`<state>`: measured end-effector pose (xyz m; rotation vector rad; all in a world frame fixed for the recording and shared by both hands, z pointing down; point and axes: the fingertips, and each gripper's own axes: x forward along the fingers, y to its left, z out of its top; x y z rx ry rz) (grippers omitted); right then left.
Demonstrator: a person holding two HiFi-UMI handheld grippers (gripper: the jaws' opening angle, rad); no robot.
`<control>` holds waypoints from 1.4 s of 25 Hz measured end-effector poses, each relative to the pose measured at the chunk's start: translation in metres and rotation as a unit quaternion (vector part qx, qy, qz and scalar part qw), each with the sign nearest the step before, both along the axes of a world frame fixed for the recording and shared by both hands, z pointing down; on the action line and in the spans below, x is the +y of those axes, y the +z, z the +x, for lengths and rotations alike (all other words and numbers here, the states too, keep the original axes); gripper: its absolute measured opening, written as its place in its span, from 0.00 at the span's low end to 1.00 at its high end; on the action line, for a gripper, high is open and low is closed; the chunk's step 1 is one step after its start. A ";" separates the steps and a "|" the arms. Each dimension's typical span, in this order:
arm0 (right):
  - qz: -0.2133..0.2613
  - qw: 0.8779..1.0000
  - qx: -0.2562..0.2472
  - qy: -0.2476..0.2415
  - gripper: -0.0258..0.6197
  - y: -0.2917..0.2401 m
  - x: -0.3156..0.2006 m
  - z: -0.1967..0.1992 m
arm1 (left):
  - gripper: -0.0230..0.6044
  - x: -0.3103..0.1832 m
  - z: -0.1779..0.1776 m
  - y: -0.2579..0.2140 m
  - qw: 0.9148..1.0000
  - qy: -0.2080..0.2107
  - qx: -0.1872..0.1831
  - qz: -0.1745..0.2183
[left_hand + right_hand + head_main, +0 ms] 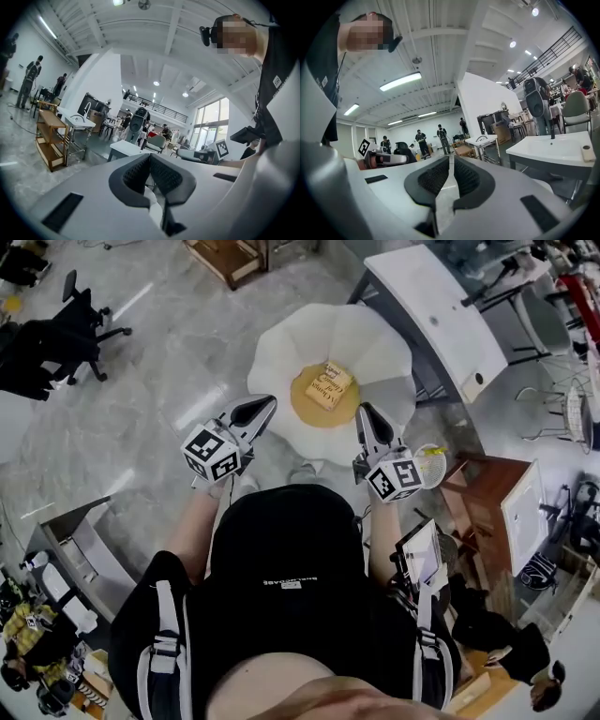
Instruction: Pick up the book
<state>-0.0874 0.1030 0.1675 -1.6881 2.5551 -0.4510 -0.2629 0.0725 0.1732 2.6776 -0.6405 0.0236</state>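
The book (328, 387), tan with dark print on its cover, lies on the round yellow centre of a white flower-shaped table (281, 352) in the head view. Both grippers are held level just short of the table's near edge. My left gripper (265, 405) is off the book's lower left and my right gripper (364, 412) off its lower right, both apart from it. The left gripper (150, 157) has its dark ribbed pads together with nothing between them. So does the right gripper (451, 158). Neither gripper view shows the book.
A long white desk (431, 306) stands beyond the table to the right. Below it at the right is a brown wooden cabinet (487, 493). A black office chair (66, 334) is at the far left and a wooden shelf (230, 259) at the top. People stand far off in both gripper views.
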 end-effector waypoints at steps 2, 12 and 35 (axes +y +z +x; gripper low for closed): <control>-0.001 1.000 -0.003 -0.005 0.12 0.001 -0.012 0.011 | 0.06 -0.010 0.010 0.001 1.000 -0.011 -0.001 -0.005; -0.008 0.998 -0.029 -0.046 0.12 0.013 -0.042 0.082 | 0.06 -0.026 0.080 0.008 0.999 -0.046 -0.011 -0.020; -0.033 0.998 -0.053 -0.008 0.12 0.035 -0.063 0.129 | 0.06 -0.066 0.132 0.024 0.999 0.000 -0.030 -0.038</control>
